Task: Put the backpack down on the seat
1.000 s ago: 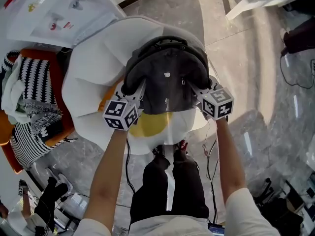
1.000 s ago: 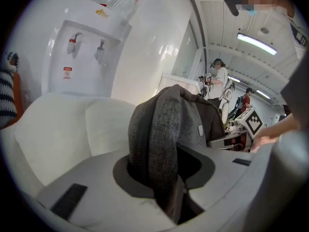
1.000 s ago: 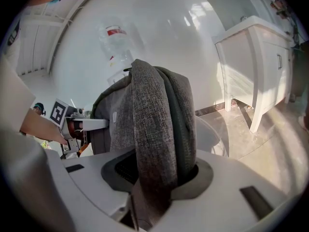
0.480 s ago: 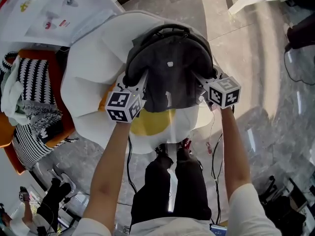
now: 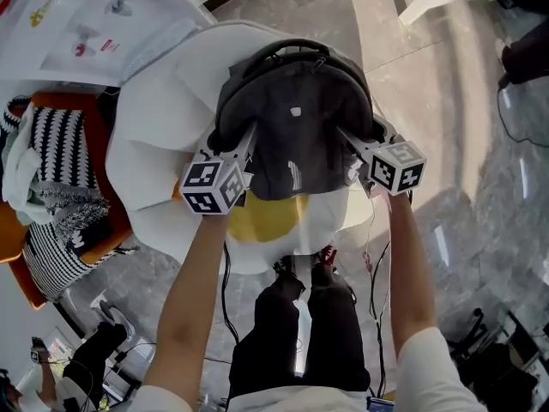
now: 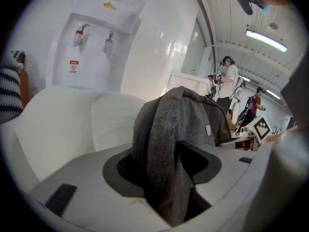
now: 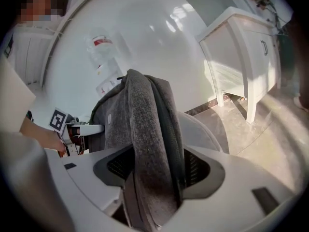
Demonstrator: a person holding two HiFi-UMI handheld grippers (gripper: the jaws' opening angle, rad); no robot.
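A dark grey backpack (image 5: 296, 118) rests upright on a white petal-shaped chair (image 5: 163, 110), above its yellow seat cushion (image 5: 262, 217). My left gripper (image 5: 249, 137) is at the pack's left side and my right gripper (image 5: 347, 136) at its right side. In the left gripper view a fold of the grey fabric (image 6: 166, 129) stands between the jaws of the left gripper (image 6: 166, 178), with dark gaps beside it. The right gripper (image 7: 154, 173) likewise has a fabric fold (image 7: 145, 124) between its jaws, and the ribbed pads (image 7: 193, 166) show free. Both pairs of jaws have just been opening and stand open.
An orange chair heaped with black-and-white striped clothes (image 5: 51, 170) stands at the left. A water dispenser (image 6: 94, 52) is behind the white chair, and a white cabinet (image 7: 241, 57) stands at the right. Cables (image 5: 515, 110) lie on the marble floor. People (image 6: 231, 81) stand far off.
The backpack and both grippers have moved forward and slightly down onto the chair. The yellow cushion shows more below the pack.
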